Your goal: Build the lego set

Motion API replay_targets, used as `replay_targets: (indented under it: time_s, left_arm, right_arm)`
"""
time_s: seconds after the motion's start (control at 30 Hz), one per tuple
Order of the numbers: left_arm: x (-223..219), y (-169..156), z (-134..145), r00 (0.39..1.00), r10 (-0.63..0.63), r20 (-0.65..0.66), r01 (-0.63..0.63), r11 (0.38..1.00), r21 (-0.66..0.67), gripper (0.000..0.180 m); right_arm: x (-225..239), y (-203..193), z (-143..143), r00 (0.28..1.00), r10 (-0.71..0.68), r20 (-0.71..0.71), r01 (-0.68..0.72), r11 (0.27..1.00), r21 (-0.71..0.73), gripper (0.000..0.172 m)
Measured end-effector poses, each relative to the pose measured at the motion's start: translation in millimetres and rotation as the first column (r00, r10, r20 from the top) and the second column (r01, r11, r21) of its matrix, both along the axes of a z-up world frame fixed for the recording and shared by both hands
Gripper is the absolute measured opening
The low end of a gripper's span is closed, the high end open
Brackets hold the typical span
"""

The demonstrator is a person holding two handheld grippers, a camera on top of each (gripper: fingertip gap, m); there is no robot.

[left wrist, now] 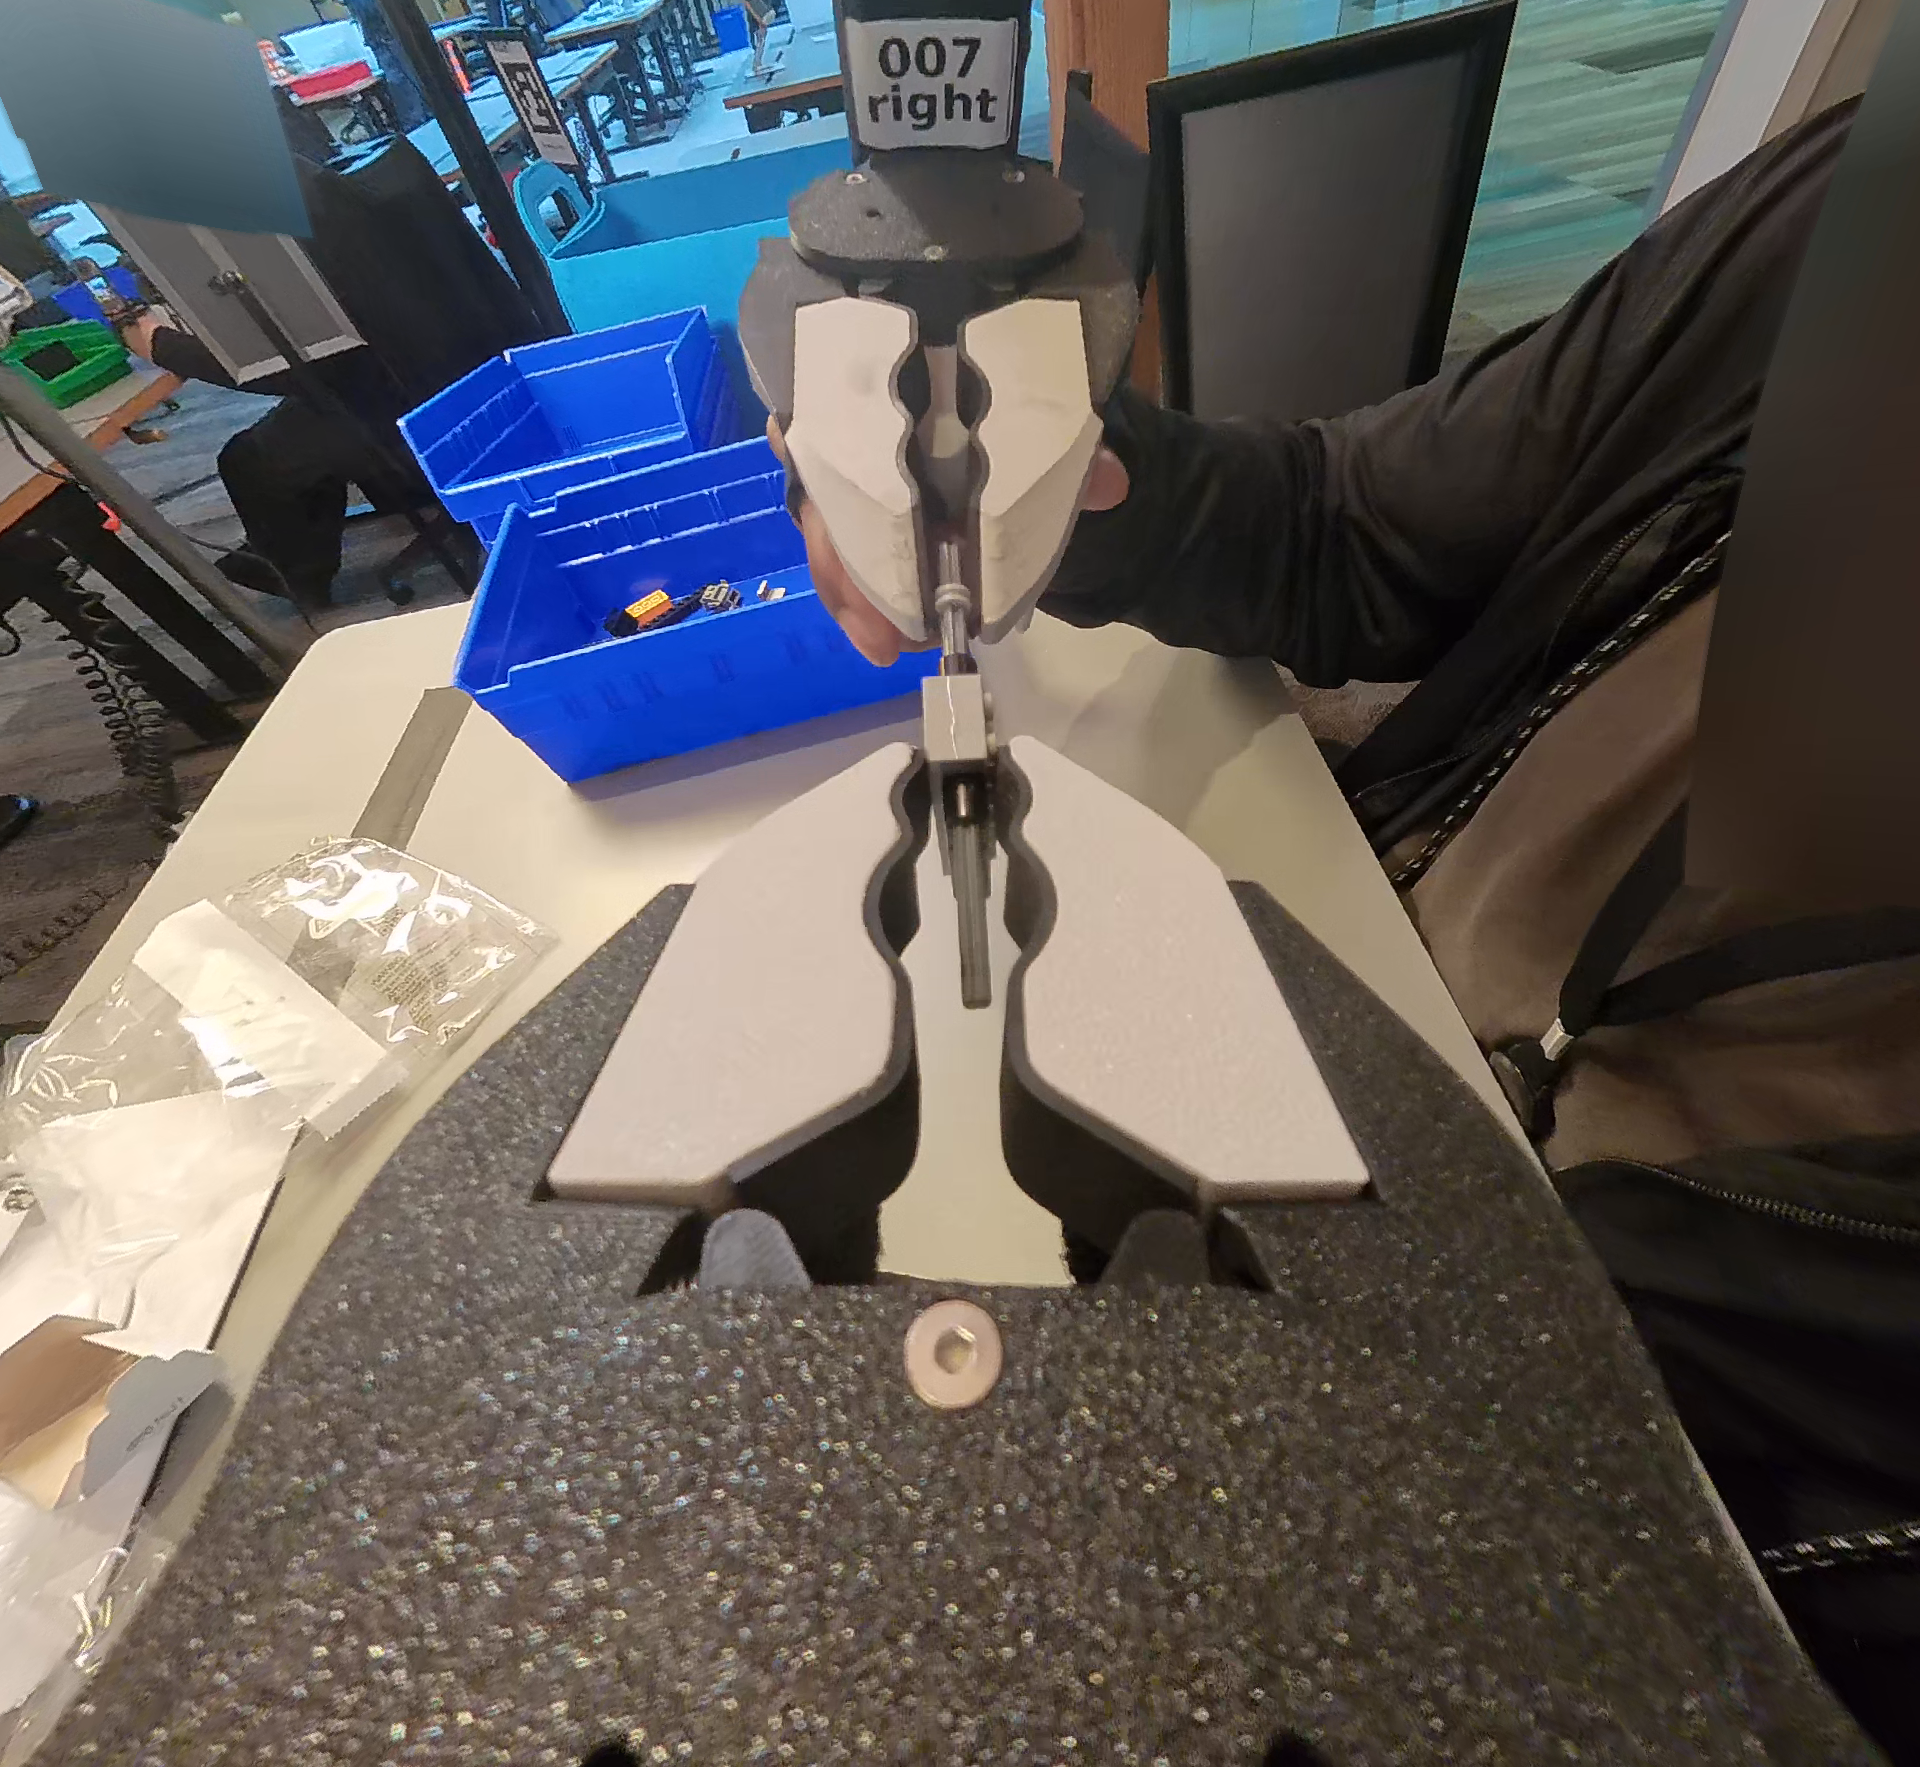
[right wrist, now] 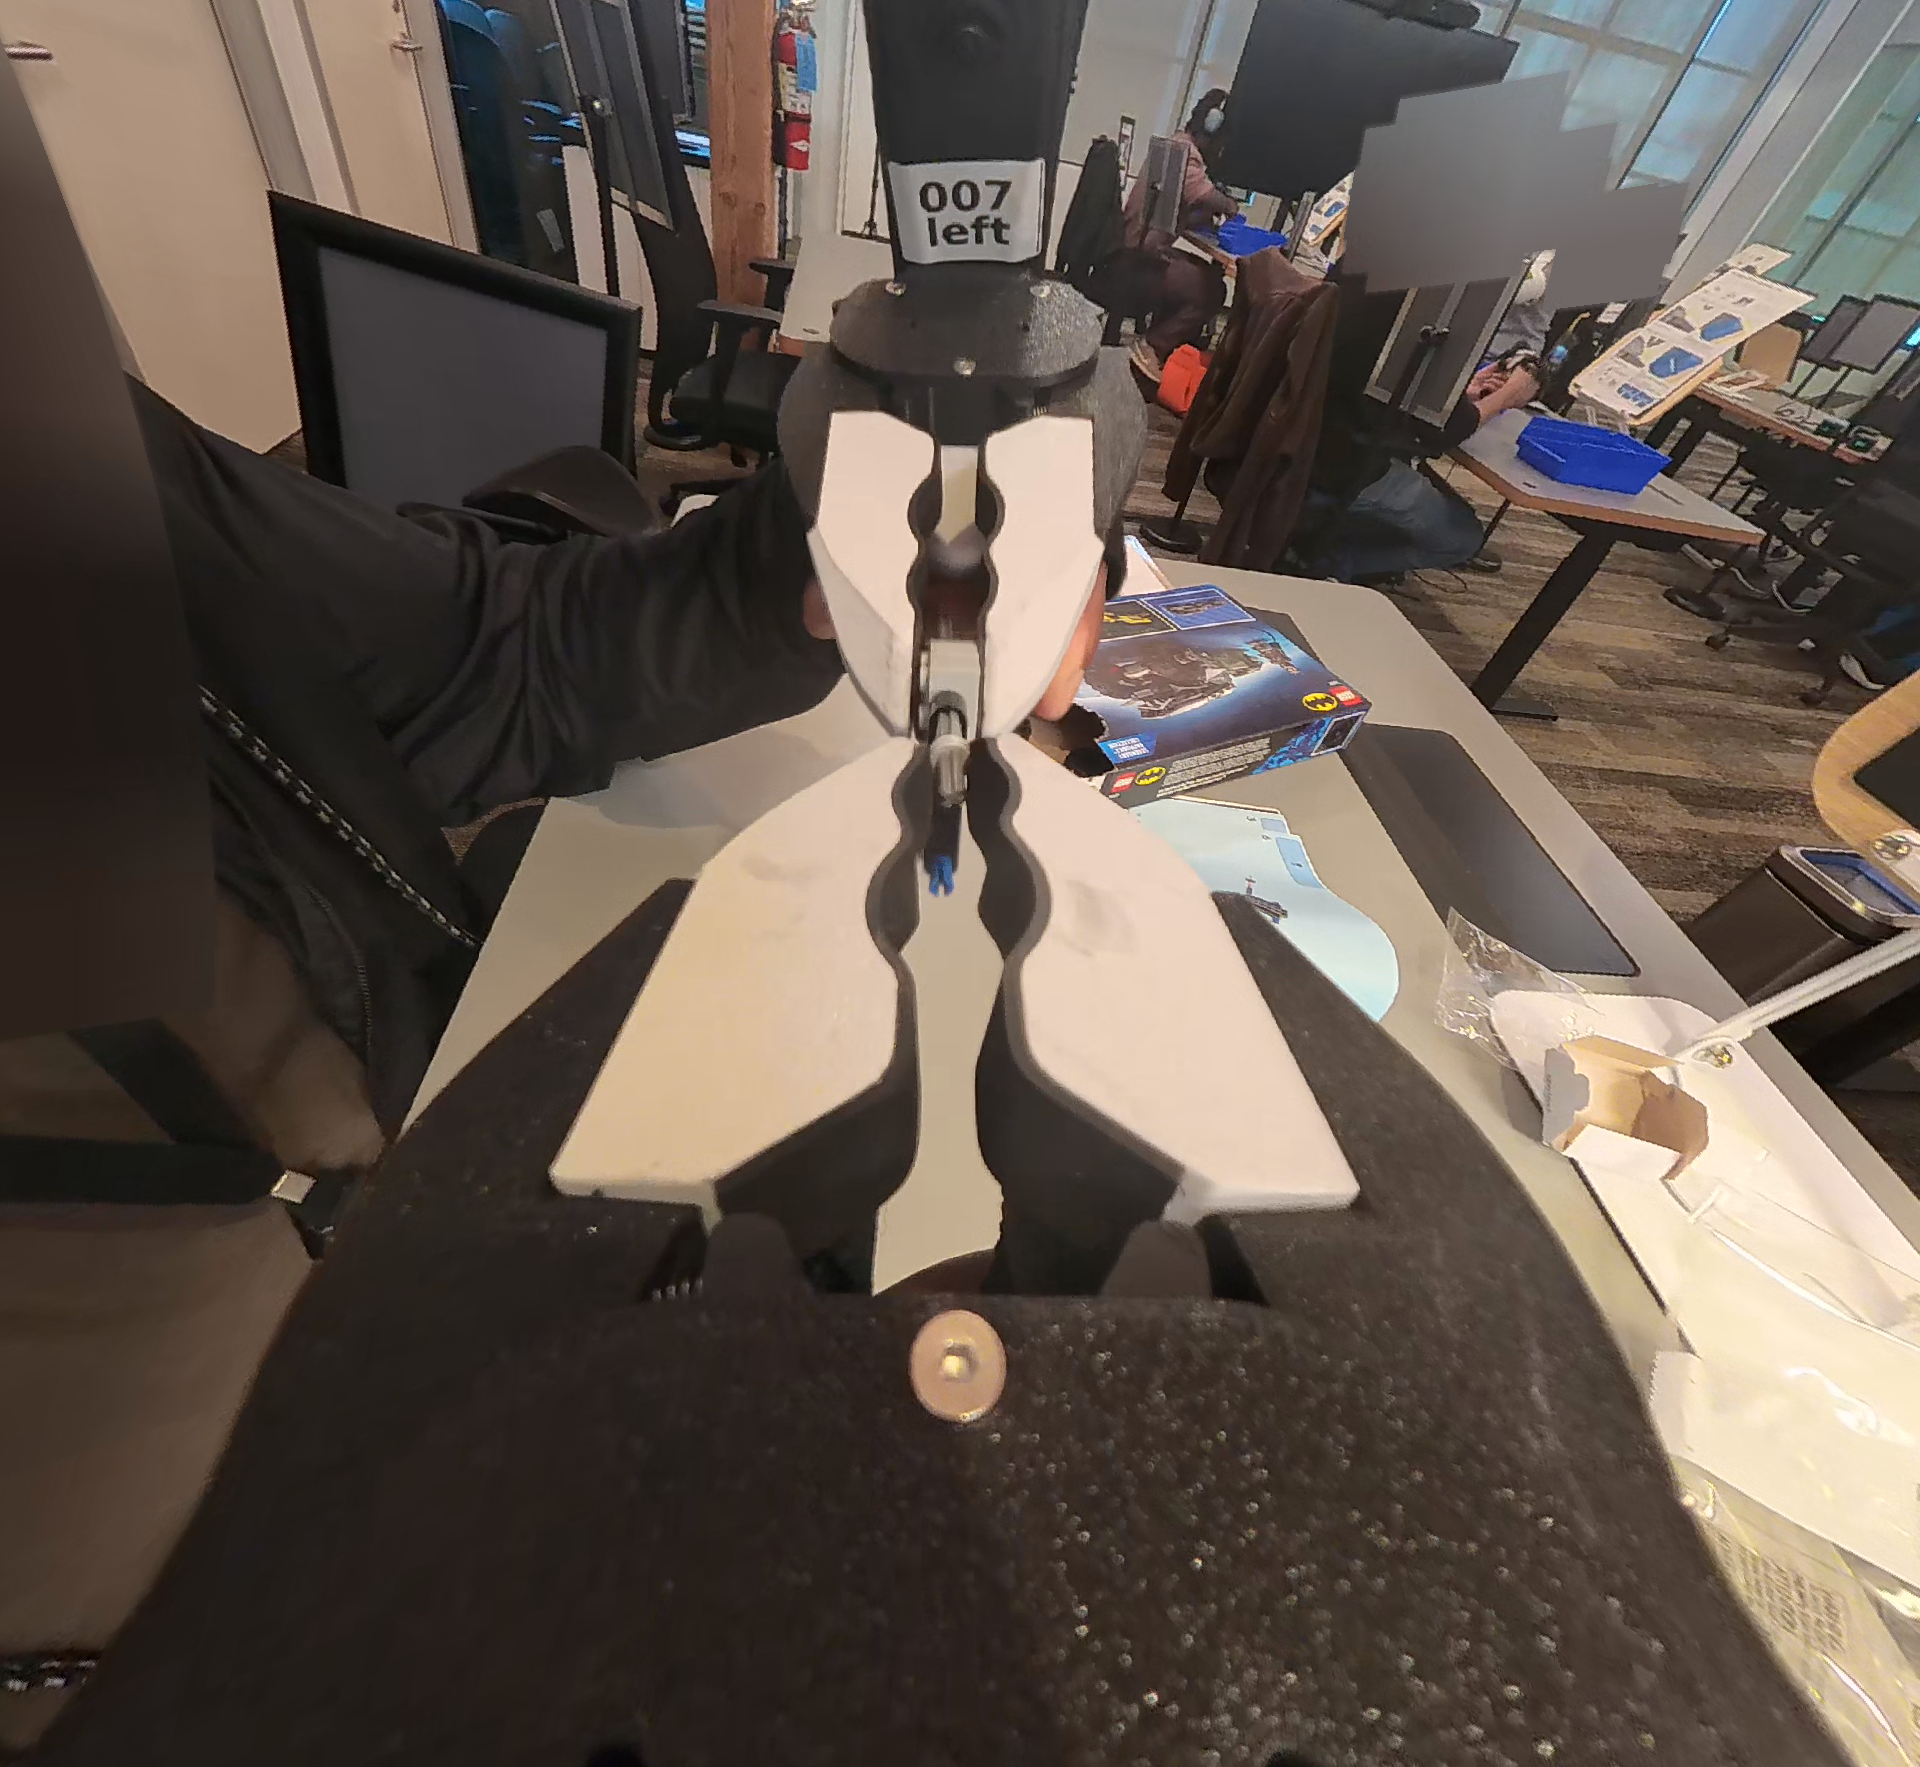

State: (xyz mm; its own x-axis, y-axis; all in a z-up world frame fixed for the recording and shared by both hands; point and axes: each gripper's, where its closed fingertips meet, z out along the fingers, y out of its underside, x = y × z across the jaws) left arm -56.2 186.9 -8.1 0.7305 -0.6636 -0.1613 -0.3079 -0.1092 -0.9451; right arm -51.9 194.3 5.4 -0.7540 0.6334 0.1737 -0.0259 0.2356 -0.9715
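Observation:
My left gripper (left wrist: 961, 767) is shut on a small grey brick assembly (left wrist: 956, 725) with a dark axle (left wrist: 971, 928) that runs back between the fingers. My right gripper (right wrist: 940, 767) is shut on a thin grey pin with a collar (right wrist: 945, 761) and a blue end (right wrist: 940, 874). The two grippers face each other tip to tip above the grey table (left wrist: 312, 730). In the left wrist view the right gripper (left wrist: 951, 626) brings its pin (left wrist: 951, 600) down to the top of the brick. In the right wrist view the left gripper (right wrist: 945, 715) holds the brick (right wrist: 951, 663) against the pin.
Two blue bins (left wrist: 644, 657) stand behind, the near one with a few small parts (left wrist: 665, 611). Clear plastic bags and paper (left wrist: 312, 969) lie to the left. A printed toy box (right wrist: 1216, 689), a booklet (right wrist: 1299, 886) and a black mat (right wrist: 1475, 844) lie beyond. A dark monitor (left wrist: 1320, 211) stands behind. Both grippers' tips are close together, under 4 cm apart.

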Motion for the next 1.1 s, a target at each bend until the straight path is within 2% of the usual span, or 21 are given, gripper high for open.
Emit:
replay_targets:
  time_s: [1.1]
  left_arm:
    - [-1, 9, -16, 0.990, 0.067, -0.121, -0.072, 0.997, -0.030, 0.011]
  right_arm:
    - [-6, 1, -15, 0.999, -0.033, 0.044, 0.030, 0.998, 0.057, 0.007]
